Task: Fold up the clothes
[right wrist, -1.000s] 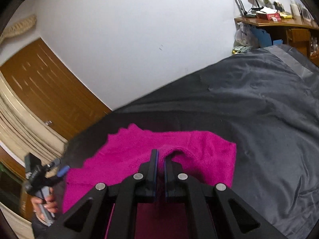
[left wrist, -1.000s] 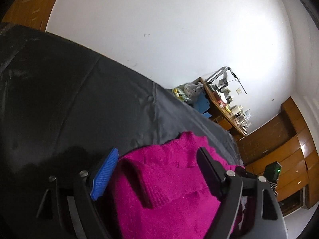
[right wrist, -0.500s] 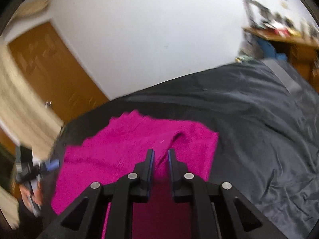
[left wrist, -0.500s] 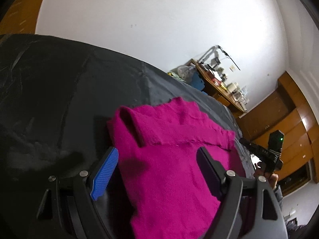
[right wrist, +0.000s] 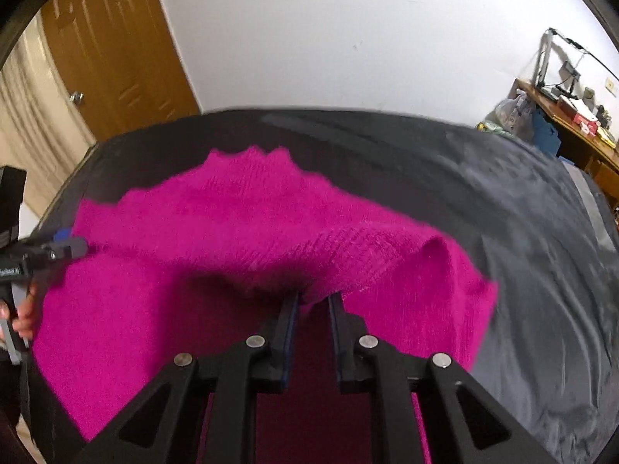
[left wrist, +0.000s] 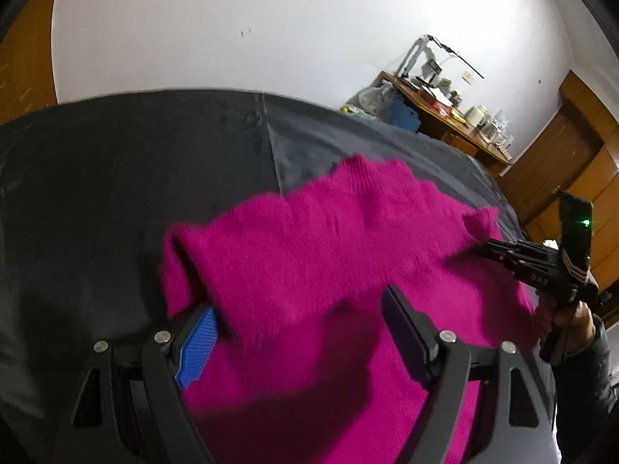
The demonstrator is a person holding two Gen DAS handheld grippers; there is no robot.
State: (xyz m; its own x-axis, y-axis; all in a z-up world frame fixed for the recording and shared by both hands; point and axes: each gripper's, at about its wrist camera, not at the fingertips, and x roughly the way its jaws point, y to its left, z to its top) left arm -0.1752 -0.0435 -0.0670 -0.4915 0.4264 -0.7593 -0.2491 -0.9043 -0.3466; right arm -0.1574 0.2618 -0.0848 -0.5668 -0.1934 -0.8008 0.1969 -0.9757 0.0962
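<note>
Dark bedsheet [right wrist: 522, 201] carries the magenta sweater [right wrist: 232, 224], lengthwise between hand-held grippers: right hand-held gripper [right wrist: 312, 301] narrowly pinching its fold, left hand-held gripper [left wrist: 298, 321] wide.

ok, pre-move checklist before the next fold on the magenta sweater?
1. Right gripper on the fabric: ok. Its narrow jaws have a fold of the magenta sweater between them.
2. Left gripper free: ok. Jaws stand wide, pads not pressing the knit.
3. Left blue pad clear of the sweater edge: not ok, a flap drapes over it.
4. Sweater lying flat: not ok, a raised ridge runs to the right gripper.
5. Room on the dark bedcover beyond the sweater: ok.
6. Firmness of the right grip: cannot tell.
</note>
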